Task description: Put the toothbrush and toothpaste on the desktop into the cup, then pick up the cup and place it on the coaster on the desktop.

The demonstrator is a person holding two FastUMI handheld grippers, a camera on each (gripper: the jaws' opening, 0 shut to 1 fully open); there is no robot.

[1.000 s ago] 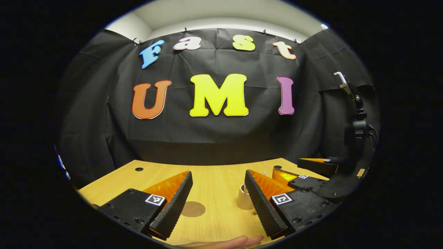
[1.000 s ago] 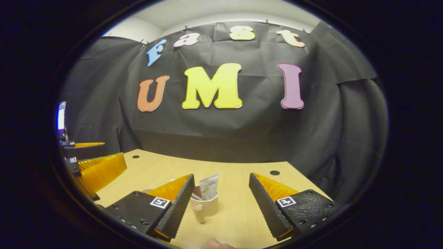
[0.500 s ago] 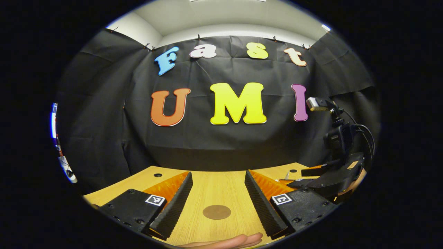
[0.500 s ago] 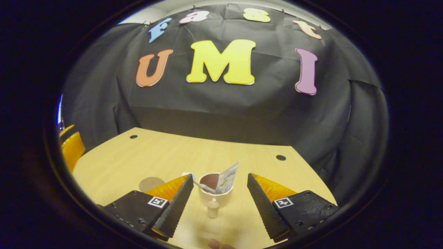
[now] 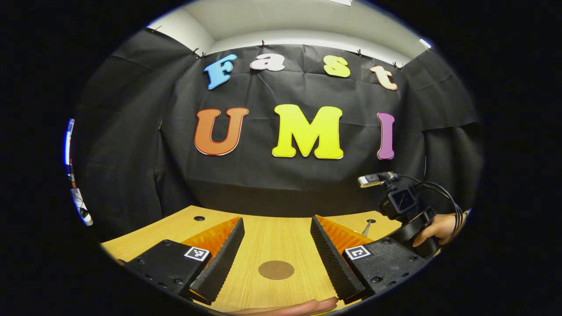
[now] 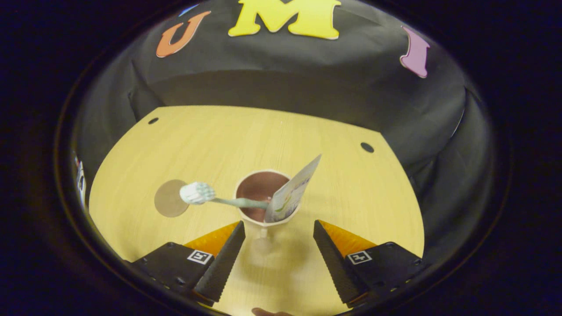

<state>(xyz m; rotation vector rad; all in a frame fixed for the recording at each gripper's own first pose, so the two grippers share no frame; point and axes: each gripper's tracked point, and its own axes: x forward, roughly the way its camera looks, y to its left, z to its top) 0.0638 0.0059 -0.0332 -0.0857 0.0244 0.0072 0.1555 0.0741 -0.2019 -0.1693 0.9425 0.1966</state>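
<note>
The wooden desk [image 6: 333,175] carries everything. The left gripper [image 5: 276,259] is released, its fingers spread wide above the desk with the coaster between them. The right gripper [image 6: 276,259] is likewise released, its fingers apart on either side of the cup's handle, not touching it. The cup [image 6: 259,186] stands upright near the desk's middle. The toothpaste [image 6: 292,191] leans inside it against the right rim. The toothbrush [image 6: 215,197] rests inside too, its head sticking out leftward. The coaster [image 6: 170,204] lies flat near the desk's left edge, apart from the cup.
</note>
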